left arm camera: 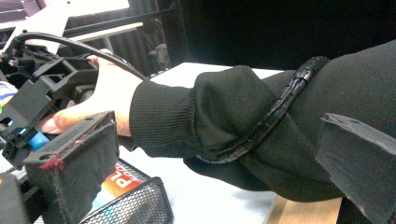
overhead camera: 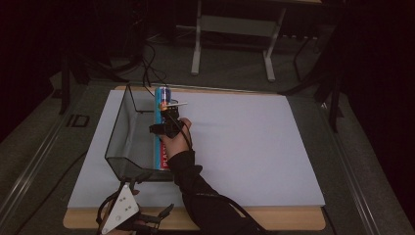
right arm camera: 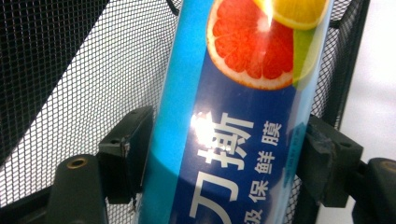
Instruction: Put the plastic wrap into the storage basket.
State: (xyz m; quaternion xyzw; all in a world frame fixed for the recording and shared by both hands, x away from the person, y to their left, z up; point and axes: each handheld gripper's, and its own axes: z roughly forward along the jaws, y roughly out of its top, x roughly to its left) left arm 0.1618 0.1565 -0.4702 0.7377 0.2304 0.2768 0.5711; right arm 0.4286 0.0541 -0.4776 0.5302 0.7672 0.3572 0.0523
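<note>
Nearest to me, my left tool [overhead camera: 147,218] rests at the worktop's [overhead camera: 235,147] front edge, its jaws standing apart on nothing, just before the near corner of the black mesh basket [overhead camera: 120,132]. My right tool [overhead camera: 169,115] reaches along the basket's right wall, where the long blue box [overhead camera: 160,147] of cling film lies against that side. In the right gripper view its two black pads sit at either flank of the glossy box, with its citrus picture; I cannot tell whether they press it. Fine wire mesh rises behind. To the right of the basket the pale, matte sheet on the worktop runs flat out to its far and right edges.
</note>
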